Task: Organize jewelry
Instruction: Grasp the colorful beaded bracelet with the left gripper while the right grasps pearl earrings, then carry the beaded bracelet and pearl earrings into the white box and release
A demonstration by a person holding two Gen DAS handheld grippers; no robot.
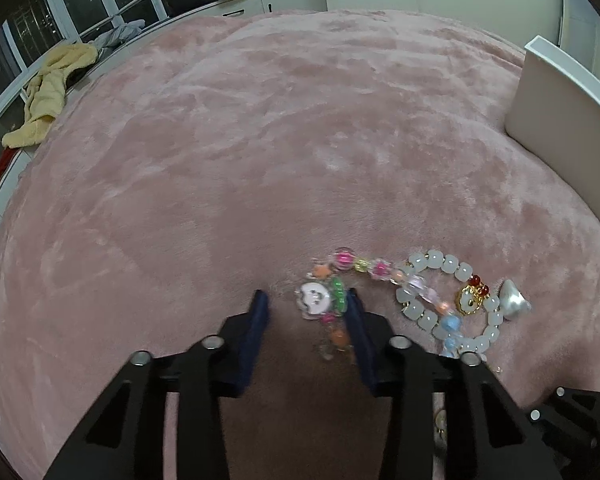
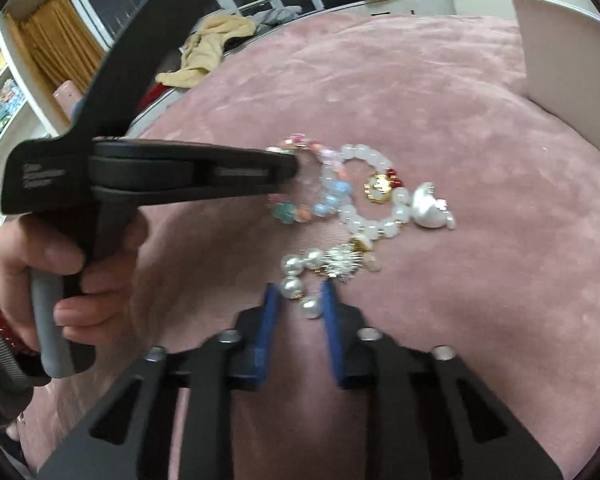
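A colourful bead bracelet (image 1: 340,280) with a white face charm lies on the pink plush blanket (image 1: 260,140). My left gripper (image 1: 306,300) is open, its jaws astride the charm end. Beside it lies a white jade-like bead bracelet (image 1: 448,300) with a gold charm and a silver ingot charm (image 1: 514,296). In the right wrist view, a pearl bracelet (image 2: 300,280) with a silver ornament lies between the open blue fingers of my right gripper (image 2: 300,292). The left gripper (image 2: 288,168) reaches in from the left over the colourful bracelet (image 2: 300,208), next to the white bracelet (image 2: 380,200).
A white box (image 1: 560,112) stands on the blanket at the right; it also shows in the right wrist view (image 2: 560,48). A yellow garment (image 1: 48,96) lies on the window ledge at the left. Shelves (image 2: 0,96) stand far left.
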